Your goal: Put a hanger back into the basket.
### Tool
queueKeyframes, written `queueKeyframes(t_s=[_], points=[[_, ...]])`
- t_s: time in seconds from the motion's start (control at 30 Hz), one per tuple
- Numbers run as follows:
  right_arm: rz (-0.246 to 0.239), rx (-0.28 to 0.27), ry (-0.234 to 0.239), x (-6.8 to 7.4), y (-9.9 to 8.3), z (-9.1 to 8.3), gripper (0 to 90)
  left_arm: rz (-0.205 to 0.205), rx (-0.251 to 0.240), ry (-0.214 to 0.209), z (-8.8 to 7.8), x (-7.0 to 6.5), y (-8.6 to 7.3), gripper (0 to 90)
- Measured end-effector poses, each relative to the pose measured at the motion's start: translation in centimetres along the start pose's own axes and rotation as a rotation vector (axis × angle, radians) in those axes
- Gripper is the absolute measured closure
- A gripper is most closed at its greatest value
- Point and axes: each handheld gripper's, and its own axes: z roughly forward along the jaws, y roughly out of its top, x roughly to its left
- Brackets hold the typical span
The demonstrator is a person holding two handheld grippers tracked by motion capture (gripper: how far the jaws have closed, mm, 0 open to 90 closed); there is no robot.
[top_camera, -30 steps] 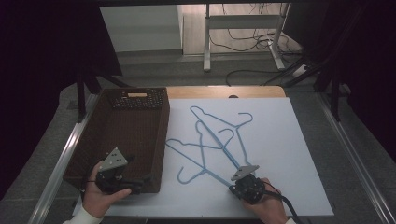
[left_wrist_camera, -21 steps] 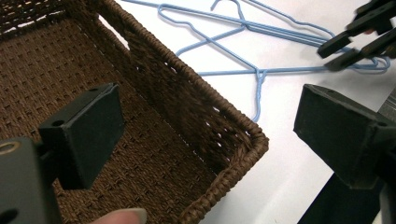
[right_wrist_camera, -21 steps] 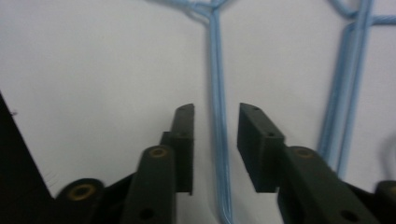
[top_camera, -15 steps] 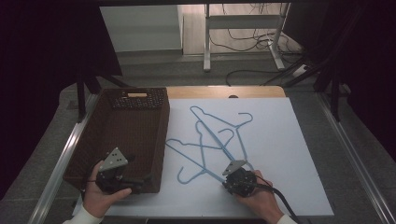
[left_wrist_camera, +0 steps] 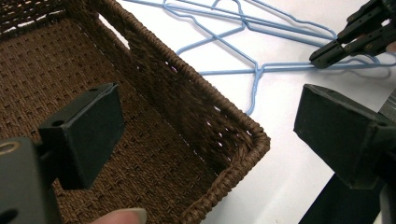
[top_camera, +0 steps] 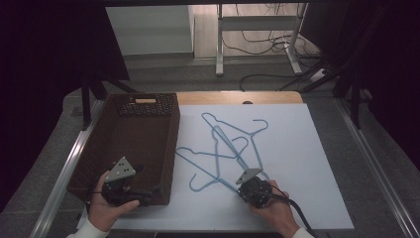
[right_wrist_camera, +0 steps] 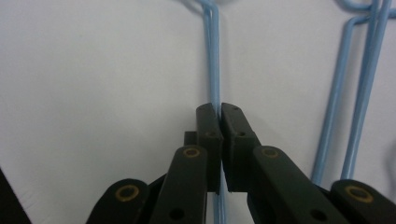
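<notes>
Blue wire hangers (top_camera: 225, 148) are lying tangled on the white bench (top_camera: 307, 163) beside the wicker basket (top_camera: 148, 106). I'm pinching one hanger's wire with my right tongs (right_wrist_camera: 219, 109), just closing, while my left tongs (top_camera: 148, 196) are hovering spread at the basket's near corner.

Light-blue hangers (top_camera: 233, 148), brown woven basket (top_camera: 171, 148)

Basket (top_camera: 133, 144) lies left on the table (top_camera: 307, 163); hangers (top_camera: 228, 148) (overlapping) lie right of it.
</notes>
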Motion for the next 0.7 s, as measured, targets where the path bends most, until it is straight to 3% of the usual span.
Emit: queueKeyframes(t_s=[0.33, 0.4, 0.7], points=[[0.044, -0.080, 0.075, -0.8, -0.3, -3.1, 87.3, 0.034, -0.024, 0.003, -0.2, -0.8, 0.4, 9.9], [0.070, -0.130, 0.112, -1.6, -1.0, -4.6, 87.4, 0.043, -0.025, -0.001, -0.1, -1.0, 0.5, 11.2], [0.128, -0.234, 0.148, -4.1, -2.6, -8.4, 87.5, 0.114, -0.029, -0.015, 0.9, -3.0, 2.3, 14.2]])
